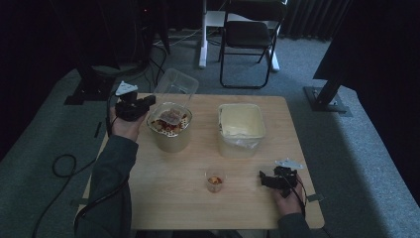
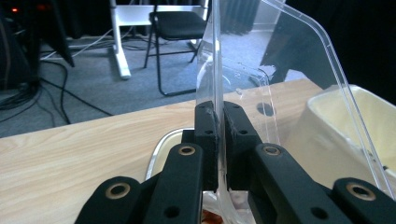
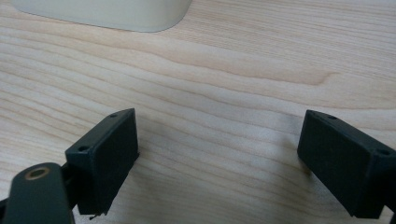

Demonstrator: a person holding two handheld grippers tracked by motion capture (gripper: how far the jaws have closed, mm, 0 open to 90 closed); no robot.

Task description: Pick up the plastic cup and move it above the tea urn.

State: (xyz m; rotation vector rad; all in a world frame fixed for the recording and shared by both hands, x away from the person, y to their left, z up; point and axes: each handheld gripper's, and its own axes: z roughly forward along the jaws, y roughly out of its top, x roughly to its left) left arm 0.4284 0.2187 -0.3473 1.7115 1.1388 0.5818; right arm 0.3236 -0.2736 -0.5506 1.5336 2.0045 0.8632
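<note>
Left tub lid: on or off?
Off. The clear lid stands upright, clamped in the left tool, beside the open tub.

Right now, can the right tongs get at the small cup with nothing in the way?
Probably yes. The right tongs stand open beside the small cup, with bare table between them.

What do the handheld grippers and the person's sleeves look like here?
Both the left gripper and right gripper are matte black with two blocky rectangular jaws, brass-ringed pivot holes, a grey three-cornered top plate and a trailing black cable. The sleeves are dark grey-green.
</note>
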